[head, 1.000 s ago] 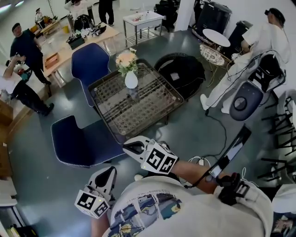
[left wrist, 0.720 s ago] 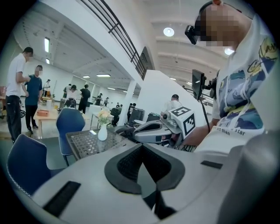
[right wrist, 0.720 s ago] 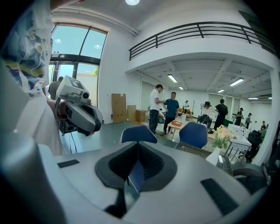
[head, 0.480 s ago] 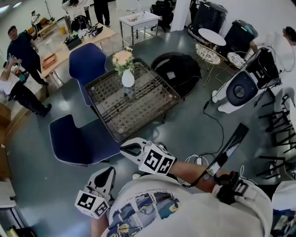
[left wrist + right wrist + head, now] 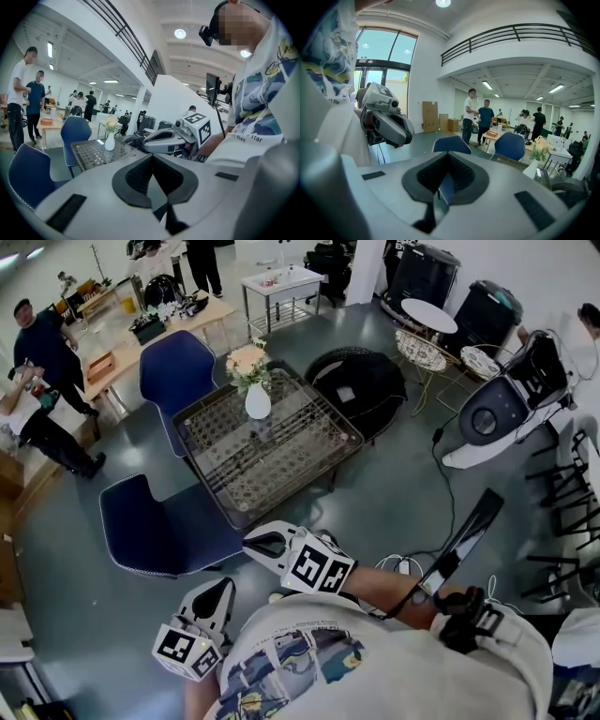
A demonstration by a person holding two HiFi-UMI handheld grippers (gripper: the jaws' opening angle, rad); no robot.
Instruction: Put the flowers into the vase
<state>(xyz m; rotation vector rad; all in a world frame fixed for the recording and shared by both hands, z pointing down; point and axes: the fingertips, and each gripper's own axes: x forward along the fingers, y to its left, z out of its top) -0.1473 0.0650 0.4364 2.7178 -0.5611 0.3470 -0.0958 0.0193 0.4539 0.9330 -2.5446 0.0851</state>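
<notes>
A white vase [image 5: 257, 401] with pale peach flowers [image 5: 247, 360] in it stands at the far side of a glass-topped wire table [image 5: 291, 451]. Both grippers hover close to my body, well short of the table. My left gripper [image 5: 217, 591] is shut and empty, low at the left. My right gripper [image 5: 260, 542] sits just above it, also shut with nothing in it. In the left gripper view the shut jaws [image 5: 152, 161] point toward the vase [image 5: 109, 142], with the right gripper [image 5: 161, 140] beside them. The right gripper view shows the vase [image 5: 531, 169] far right of its jaws [image 5: 449, 161].
Two blue chairs [image 5: 173, 367] [image 5: 155, 526] flank the table's left side. A black round seat [image 5: 361, 385] sits behind the table at the right. A cable [image 5: 450, 484] runs over the floor at the right. Several people stand at the far left by wooden tables [image 5: 122, 343].
Both grippers keep their places and stay shut. The person in white at the upper right has slipped to the picture's edge, and the table sits slightly further left.
</notes>
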